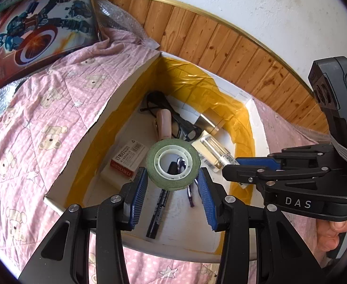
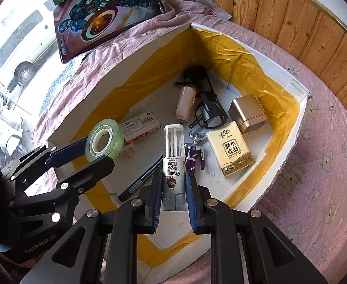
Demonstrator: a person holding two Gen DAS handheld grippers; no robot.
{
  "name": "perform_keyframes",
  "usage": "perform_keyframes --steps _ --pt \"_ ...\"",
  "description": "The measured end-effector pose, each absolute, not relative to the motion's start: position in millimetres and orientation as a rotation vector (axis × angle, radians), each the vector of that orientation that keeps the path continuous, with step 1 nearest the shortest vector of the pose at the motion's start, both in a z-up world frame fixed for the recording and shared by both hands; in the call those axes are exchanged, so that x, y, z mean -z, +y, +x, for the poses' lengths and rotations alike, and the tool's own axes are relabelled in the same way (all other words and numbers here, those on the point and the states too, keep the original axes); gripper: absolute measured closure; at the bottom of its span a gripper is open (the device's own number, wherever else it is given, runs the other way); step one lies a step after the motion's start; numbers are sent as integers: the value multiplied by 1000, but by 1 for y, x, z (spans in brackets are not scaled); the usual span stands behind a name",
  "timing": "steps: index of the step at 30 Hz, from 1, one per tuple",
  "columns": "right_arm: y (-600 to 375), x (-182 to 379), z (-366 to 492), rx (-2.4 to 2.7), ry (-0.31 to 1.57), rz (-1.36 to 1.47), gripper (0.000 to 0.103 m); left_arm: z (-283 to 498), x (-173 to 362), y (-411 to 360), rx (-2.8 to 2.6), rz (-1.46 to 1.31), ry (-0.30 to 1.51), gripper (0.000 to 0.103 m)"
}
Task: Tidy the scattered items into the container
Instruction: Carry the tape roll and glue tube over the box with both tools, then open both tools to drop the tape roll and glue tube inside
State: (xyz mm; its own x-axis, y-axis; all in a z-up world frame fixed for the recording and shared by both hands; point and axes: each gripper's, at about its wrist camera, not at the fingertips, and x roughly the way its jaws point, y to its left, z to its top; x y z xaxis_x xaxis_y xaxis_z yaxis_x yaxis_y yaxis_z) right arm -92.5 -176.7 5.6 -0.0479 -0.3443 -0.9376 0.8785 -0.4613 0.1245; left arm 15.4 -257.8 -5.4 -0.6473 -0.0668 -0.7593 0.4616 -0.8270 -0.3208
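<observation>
A white box (image 1: 131,87) lined with yellow tape lies on the pink quilt; it also shows in the right wrist view (image 2: 298,108). My left gripper (image 1: 173,177) is shut on a green tape roll (image 1: 173,163) and holds it above the box; the roll also shows in the right wrist view (image 2: 106,140). My right gripper (image 2: 173,184) is shut on a clear pen case (image 2: 174,161), over the box. In the left wrist view the right gripper (image 1: 235,163) grips that case (image 1: 217,152). Inside lie glasses (image 2: 206,104), a stapler (image 2: 185,104), a staple box (image 2: 140,126), a marker (image 2: 141,179), a tissue pack (image 2: 231,148), a gold cube (image 2: 248,113) and a purple figure keychain (image 2: 194,152).
A toy box (image 1: 43,35) with a robot picture lies on the quilt (image 1: 43,108) behind the white box. A wooden headboard (image 1: 220,45) and white wall run along the far side. Bubble wrap (image 1: 119,11) lies near the toy box.
</observation>
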Motion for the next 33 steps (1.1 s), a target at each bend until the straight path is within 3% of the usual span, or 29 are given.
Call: perform_keyframes --steps 5,9,15,20,29,33 --pt "-180 0 -84 1579 732 1313 82 16 6 -265 2488 1118 796 58" --pt "-181 4 -70 1515 802 1309 82 6 -11 -253 2492 1092 489 58" --pt "-176 12 -69 1513 840 1317 82 -8 -3 -232 2536 1239 224 57" --pt "-174 18 -71 1482 889 1322 82 -13 6 -231 2480 1294 123 57" --pt "-172 21 -66 1458 924 1311 82 -14 14 -239 2430 1326 158 55" --pt "-169 18 -70 1457 868 1338 76 -14 16 -246 2403 1331 213 51"
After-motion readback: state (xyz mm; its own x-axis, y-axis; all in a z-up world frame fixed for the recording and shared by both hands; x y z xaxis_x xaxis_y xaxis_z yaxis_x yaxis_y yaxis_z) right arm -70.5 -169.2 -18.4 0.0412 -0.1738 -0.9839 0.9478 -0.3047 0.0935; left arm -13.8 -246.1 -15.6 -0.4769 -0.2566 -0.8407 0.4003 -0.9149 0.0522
